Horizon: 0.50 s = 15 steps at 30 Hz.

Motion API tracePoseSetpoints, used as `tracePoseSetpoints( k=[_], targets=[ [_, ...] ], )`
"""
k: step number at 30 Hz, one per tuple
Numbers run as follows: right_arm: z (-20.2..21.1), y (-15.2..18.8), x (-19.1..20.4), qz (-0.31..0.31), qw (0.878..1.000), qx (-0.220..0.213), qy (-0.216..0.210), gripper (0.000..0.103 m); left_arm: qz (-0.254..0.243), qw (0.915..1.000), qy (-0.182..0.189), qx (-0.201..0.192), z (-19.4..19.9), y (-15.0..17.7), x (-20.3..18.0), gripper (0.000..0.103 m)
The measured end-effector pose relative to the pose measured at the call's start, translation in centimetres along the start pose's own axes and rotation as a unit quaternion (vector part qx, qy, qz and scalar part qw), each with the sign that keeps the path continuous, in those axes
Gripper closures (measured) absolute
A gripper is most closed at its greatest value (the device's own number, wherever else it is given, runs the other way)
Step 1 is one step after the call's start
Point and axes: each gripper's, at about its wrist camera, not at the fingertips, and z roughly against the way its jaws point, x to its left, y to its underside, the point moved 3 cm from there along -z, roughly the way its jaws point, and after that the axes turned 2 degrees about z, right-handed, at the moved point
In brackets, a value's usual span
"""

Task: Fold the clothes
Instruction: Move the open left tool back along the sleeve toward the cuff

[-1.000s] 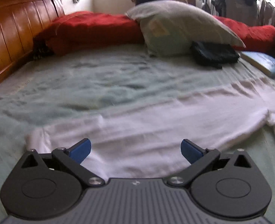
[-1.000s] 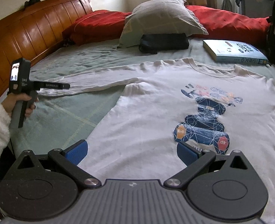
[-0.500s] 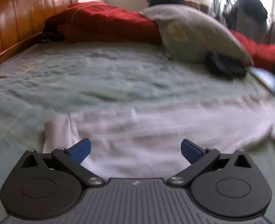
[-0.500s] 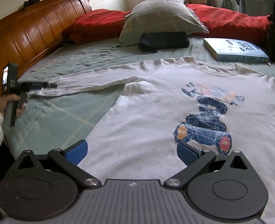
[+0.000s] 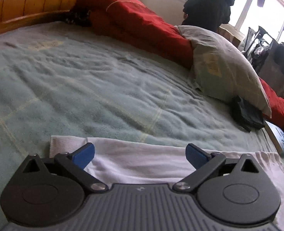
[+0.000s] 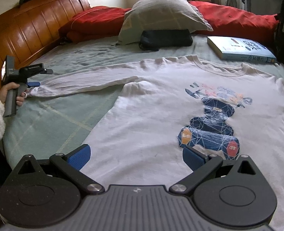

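The left gripper (image 5: pixel 140 154) had its blue fingers (image 5: pixel 84 153) spread wide over the cuff end of the sleeve (image 5: pixel 138 159). The right gripper (image 6: pixel 136 156) was likewise spread, empty, above the hem of the white shirt (image 6: pixel 151 119), which lay flat, print up, on the bed (image 6: pixel 51 127). The sleeve fold seemed the step in hand; next, the left fingers would need to pinch the cuff and carry it across the body.
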Motion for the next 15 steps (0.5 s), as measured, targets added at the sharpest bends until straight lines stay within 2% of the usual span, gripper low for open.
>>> tracePoseSetpoints(
  k=[3,5,6,7,9,11,13,15],
  targets=[
    [0.0,0.1,0.5,0.009,1.0,0.002,-0.003,0.0,-0.024,0.998,0.054,0.025,0.6,0.7,-1.4,0.002],
    [0.1,0.1,0.8,0.017,1.0,0.002,-0.003,0.0,-0.026,0.9971,0.057,0.043,0.5,1.6,-1.4,0.002],
    [0.1,0.1,0.8,0.019,1.0,0.0,-0.001,0.0,-0.027,0.9973,0.048,0.049,0.4,2.0,-1.1,0.002],
    [0.2,0.1,0.8,0.02,1.0,-0.001,0.001,0.0,-0.025,0.9982,0.023,0.05,0.4,2.3,-0.5,0.002],
    [0.3,0.0,0.6,0.017,1.0,-0.002,0.002,0.0,-0.027,0.9989,-0.005,0.038,1.0,2.5,0.2,0.002],
    [0.3,0.0,0.4,0.011,1.0,-0.003,0.003,0.0,-0.036,0.9988,-0.013,0.031,1.7,2.4,-0.5,0.002],
    [0.2,0.0,0.3,0.005,1.0,-0.004,0.003,0.0,-0.067,0.9973,-0.017,0.026,2.3,2.6,-2.3,0.002],
    [0.2,0.1,0.4,0.005,1.0,-0.002,0.002,0.0,-0.101,0.9946,0.008,0.024,2.2,2.9,-4.0,0.002]
  ],
)
